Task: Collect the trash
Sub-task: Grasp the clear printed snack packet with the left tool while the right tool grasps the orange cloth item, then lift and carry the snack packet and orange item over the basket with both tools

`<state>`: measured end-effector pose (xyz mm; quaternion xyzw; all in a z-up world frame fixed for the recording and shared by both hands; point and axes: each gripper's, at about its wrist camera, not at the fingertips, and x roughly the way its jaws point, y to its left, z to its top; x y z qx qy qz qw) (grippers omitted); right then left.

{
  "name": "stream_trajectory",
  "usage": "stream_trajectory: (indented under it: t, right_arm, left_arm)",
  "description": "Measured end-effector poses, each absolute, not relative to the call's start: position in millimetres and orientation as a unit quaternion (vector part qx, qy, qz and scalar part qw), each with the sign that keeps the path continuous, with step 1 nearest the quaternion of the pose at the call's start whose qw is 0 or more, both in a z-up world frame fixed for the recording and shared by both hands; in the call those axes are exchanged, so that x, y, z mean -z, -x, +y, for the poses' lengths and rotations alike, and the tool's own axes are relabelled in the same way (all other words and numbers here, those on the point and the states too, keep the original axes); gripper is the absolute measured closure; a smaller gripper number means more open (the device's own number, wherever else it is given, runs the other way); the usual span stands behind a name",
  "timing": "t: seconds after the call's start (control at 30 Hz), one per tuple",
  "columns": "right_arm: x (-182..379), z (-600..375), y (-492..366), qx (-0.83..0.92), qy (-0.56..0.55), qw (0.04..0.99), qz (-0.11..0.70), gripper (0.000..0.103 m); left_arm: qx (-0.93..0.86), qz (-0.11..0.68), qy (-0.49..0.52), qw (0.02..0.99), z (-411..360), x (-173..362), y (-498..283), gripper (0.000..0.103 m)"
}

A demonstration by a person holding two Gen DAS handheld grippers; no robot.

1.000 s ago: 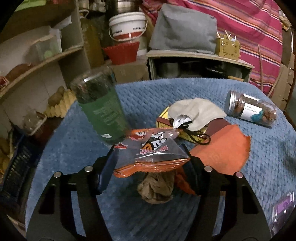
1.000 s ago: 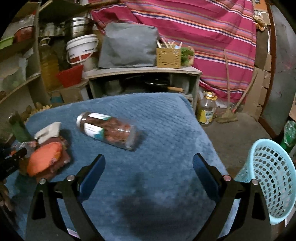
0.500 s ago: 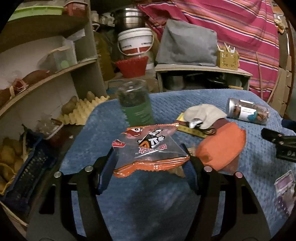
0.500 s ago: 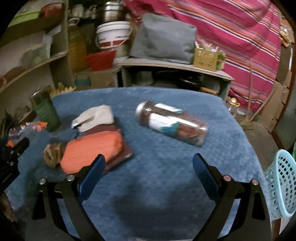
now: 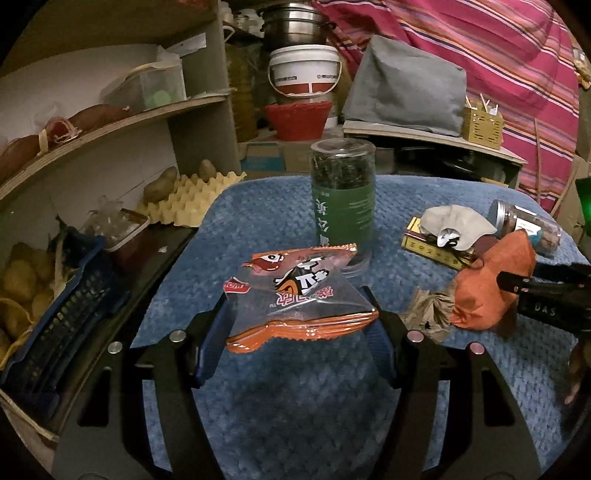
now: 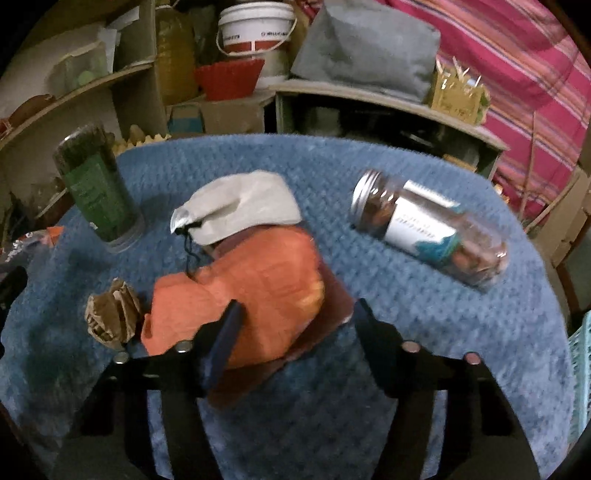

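The left wrist camera sits just behind its tongs (image 5: 299,332), low and close over the near left part of the blue-covered table (image 5: 295,406), facing the far shelves (image 5: 110,125) and striped cloth (image 5: 517,55). The right wrist camera looks steeply down from behind its tongs (image 6: 295,325) at the table's middle (image 6: 443,314). Both views share the green jar (image 5: 343,206) (image 6: 96,192), the orange wrapper (image 5: 487,280) (image 6: 258,288), the lying jar (image 5: 524,221) (image 6: 428,229) and the white bucket (image 5: 304,70) (image 6: 255,26).

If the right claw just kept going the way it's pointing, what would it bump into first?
Most likely the orange paper: it lies directly ahead between the fingers of the right claw, whose jaws have just been closing around it. Whether they press it yet is unclear in the blur.
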<state>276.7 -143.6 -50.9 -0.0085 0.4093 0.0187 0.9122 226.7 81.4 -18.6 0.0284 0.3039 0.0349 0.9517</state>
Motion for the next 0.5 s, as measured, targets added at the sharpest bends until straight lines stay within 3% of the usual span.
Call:
stream_trajectory:
  t: [0.07,0.13,0.3,0.5]
  right_arm:
    - [51.0,-142.1,-275.9,-0.022,0.008,0.914,0.405,0.054]
    - [50.6,-142.1,-275.2,-0.027,0.01,0.914,0.404,0.07]
    - [45.6,-145.9,-270.0,-0.019,0.014,0.919,0.393,0.088]
    - [37.3,-157.5,-262.6,-0.024,0.004,0.922,0.387,0.089]
  left_arm:
    - [-0.037,0.303,-0.032,0.952,81.1,18.7,-226.6,0.038]
    - [-0.039,0.302,-0.038,0.952,79.1,18.6,-226.1,0.038]
    - [-0.041,0.296,-0.04,0.953,77.2,15.2,-223.0,0.038]
    - [-0.036,0.29,-0.028,0.956,77.4,7.9,-220.1,0.038]
